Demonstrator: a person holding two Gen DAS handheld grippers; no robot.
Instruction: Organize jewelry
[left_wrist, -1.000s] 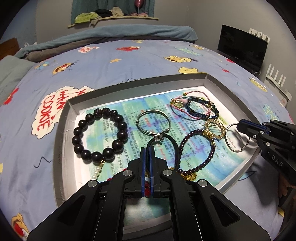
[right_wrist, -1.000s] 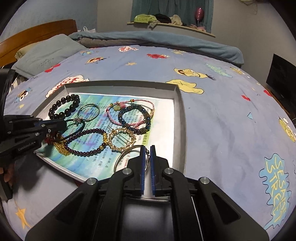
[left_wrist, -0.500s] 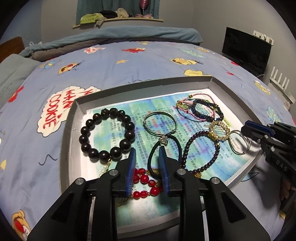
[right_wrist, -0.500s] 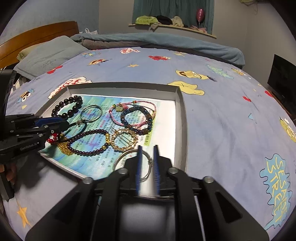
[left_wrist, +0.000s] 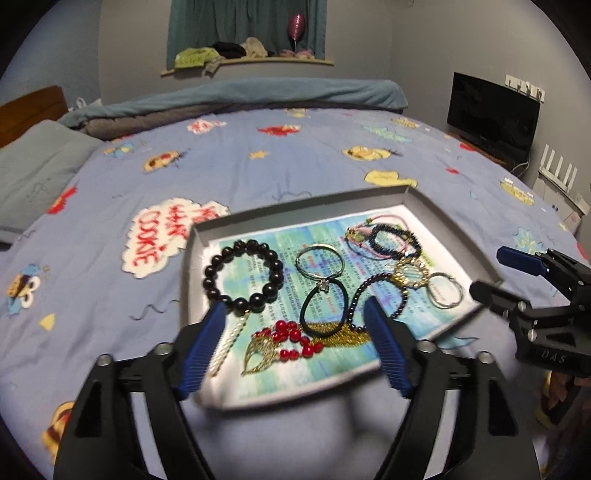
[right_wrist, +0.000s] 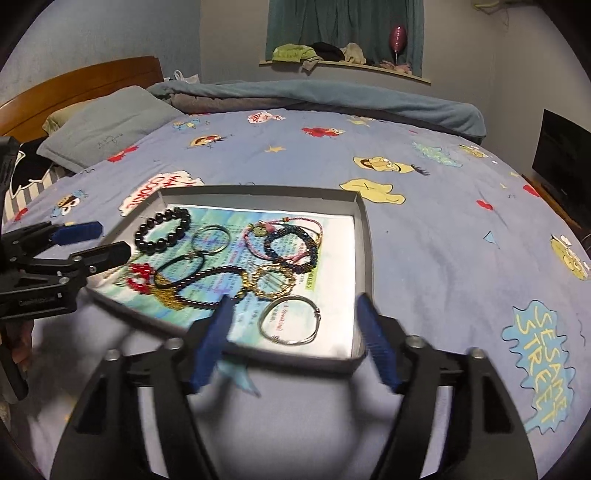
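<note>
While the jewelry lies spread across the shallow grey cardboard tray (left_wrist: 295, 210) on the blue cartoon-print bedspread (left_wrist: 258, 147), I hold both tools wide apart and empty. Between and just ahead of my left gripper (left_wrist: 295, 343) fingers sit the red bead strand (left_wrist: 291, 338) with a gold leaf pendant (left_wrist: 262, 356), touching the black elastic loop (left_wrist: 324, 306) and a gold chain (left_wrist: 343, 332). Ahead of my right gripper (right_wrist: 295, 332) lies the thin silver wire bangle (right_wrist: 290, 320). My worry is tangling: closing on the red strand could drag the overlapping chain and loop along. The tray rests on soft bedding, so pressing down may tip it.
</note>
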